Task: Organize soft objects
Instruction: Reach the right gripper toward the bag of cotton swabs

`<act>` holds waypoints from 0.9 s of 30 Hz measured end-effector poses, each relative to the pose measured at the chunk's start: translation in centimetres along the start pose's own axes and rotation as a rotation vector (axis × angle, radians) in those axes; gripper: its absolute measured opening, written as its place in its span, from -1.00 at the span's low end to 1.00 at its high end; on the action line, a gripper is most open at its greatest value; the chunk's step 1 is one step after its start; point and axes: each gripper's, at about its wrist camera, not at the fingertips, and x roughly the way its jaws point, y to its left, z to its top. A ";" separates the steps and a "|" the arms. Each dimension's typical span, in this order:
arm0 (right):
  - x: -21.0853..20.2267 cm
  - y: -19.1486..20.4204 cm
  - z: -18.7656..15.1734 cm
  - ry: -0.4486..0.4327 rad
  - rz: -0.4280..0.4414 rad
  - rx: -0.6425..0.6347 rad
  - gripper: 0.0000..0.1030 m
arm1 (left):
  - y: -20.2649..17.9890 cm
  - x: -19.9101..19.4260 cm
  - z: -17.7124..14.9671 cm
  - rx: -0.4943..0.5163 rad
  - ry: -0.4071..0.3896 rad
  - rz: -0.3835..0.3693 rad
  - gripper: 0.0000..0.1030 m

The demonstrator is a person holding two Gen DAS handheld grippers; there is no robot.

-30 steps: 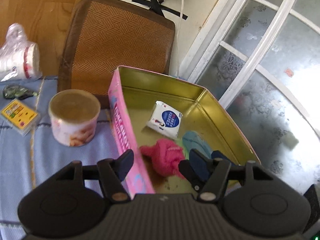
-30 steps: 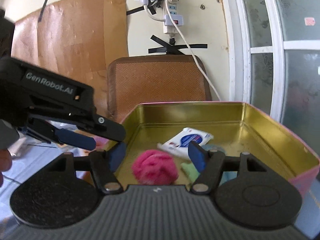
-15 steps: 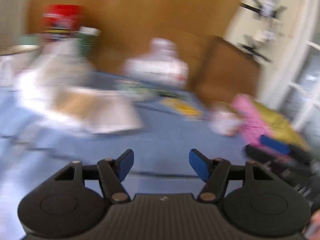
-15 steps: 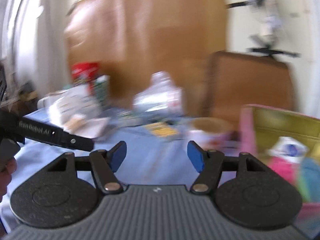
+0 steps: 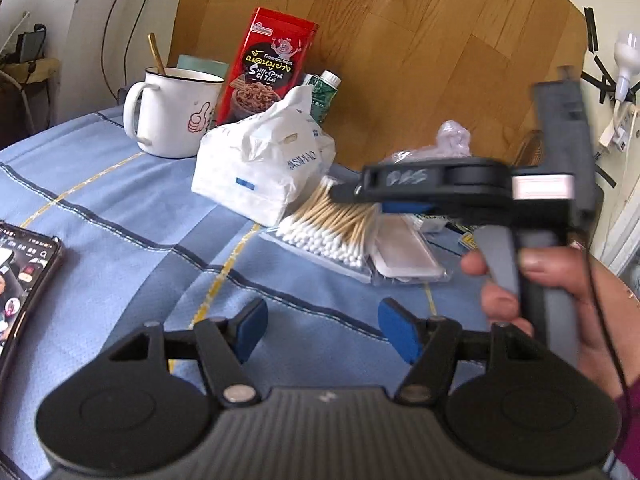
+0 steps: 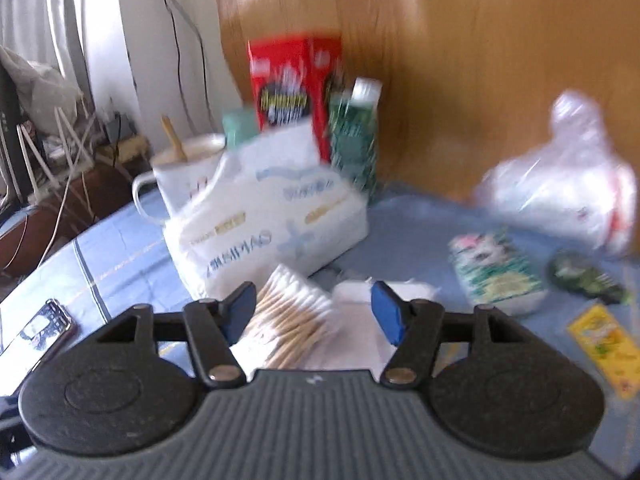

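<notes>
Cotton swabs (image 5: 332, 220) are the soft thing nearest your tools, but take the scene from the biggest piece down. Your tabletop (image 5: 120, 184) wears a blue striped cloth and backs onto a wooden panel (image 5: 420, 40) along its far edge. Against that far edge stand a red snack tin (image 5: 270, 68) and a green carton (image 5: 323, 94) just beside it. In front of them sits the white tissue pack (image 5: 266, 164), crumpled and open at the top, roughly mid-table. A white mug (image 5: 174, 110) with a thumbs-up print and a spoon in it stands toward the far left corner, just beside the tissue pack. A clear plastic bag (image 6: 560, 196) lies toward the far right. A phone (image 5: 24, 276) rests at the left edge, screen lit.

The swabs lie in a loose bundle on a clear tray, just in front of the tissue pack's near corner.

Your right gripper (image 6: 314, 312) hangs over that bundle with its jaws closing; the swabs show between the blue pads, though you cannot tell if they touch, since this view is blurred. Your left gripper (image 5: 322, 330) stands at a middling gap over bare cloth near the front edge, holding nothing. Your right hand (image 5: 560, 304) grips the other tool's handle.
</notes>
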 end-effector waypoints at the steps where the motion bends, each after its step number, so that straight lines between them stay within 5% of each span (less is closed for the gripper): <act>1: 0.4 -0.1 -0.1 0.028 0.013 0.008 -0.14 | 0.2 -0.2 -0.2 -0.009 -0.001 -0.011 0.25; 9: -4.4 -1.3 -3.0 -0.002 0.018 0.055 -0.34 | 1.2 -0.2 -0.2 -0.052 -0.002 -0.043 0.31; 22: -15.7 -7.8 -11.8 -0.084 -0.086 0.327 -0.35 | -0.7 0.3 -0.3 0.060 0.021 0.024 0.46; 25: -17.2 -7.4 -13.0 -0.076 -0.030 0.318 -0.34 | -1.2 0.5 -0.2 0.079 0.034 0.037 0.52; 27: -18.2 -7.0 -13.6 -0.103 -0.093 0.290 -0.25 | -1.7 0.5 -0.3 0.084 0.040 0.048 0.52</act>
